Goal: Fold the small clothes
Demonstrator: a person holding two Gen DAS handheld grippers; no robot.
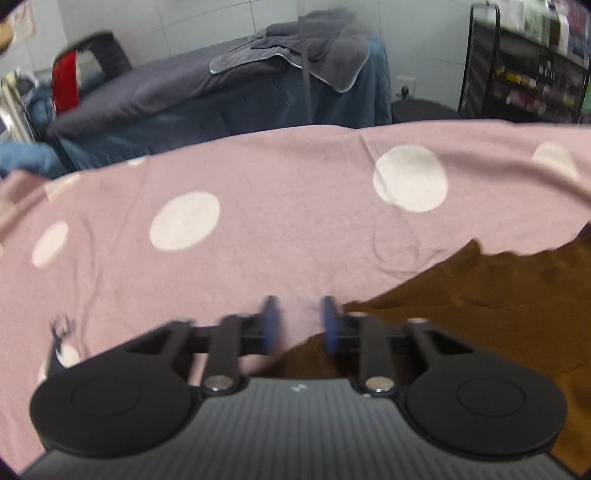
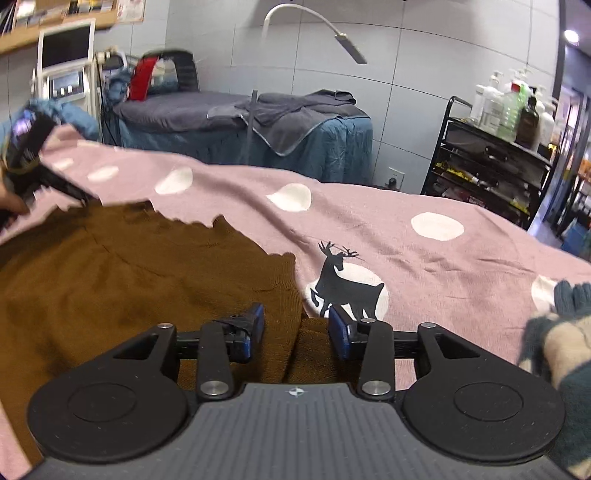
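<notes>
Closest in, the right gripper point(image 2: 296, 330) hangs just over the near hem of the brown knit garment point(image 2: 129, 280), its blue pads point(image 2: 338, 332) spread wide with a ridge of brown fabric lying between them but no pad pressing on it. The left gripper point(image 1: 301, 321) sits at the garment's other side, over the line where brown knit meets pink cover; its fingers stand at a middling gap with nothing pinched, the blue tips blurred. The garment lies spread and fairly flat on the pink spotted cover point(image 2: 424, 258), its scalloped edge toward the far side, so I judge the fold is not yet begun and both hands are placing themselves for the first grasp. The next move likely calls for each gripper to close on one layer of knit alone (the pink cover beneath could easily be caught too) and to lift both corners evenly. A black deer print point(image 2: 343, 284) marks the cover just beside the garment, and a striped knitted item point(image 2: 561, 332) lies at the right edge. Beyond the work surface stands a treatment bed point(image 2: 258, 122) draped in grey towels and blue quilting, a lamp arm point(image 2: 314, 22) above it, and a black trolley point(image 2: 491, 162) bearing bottles.
</notes>
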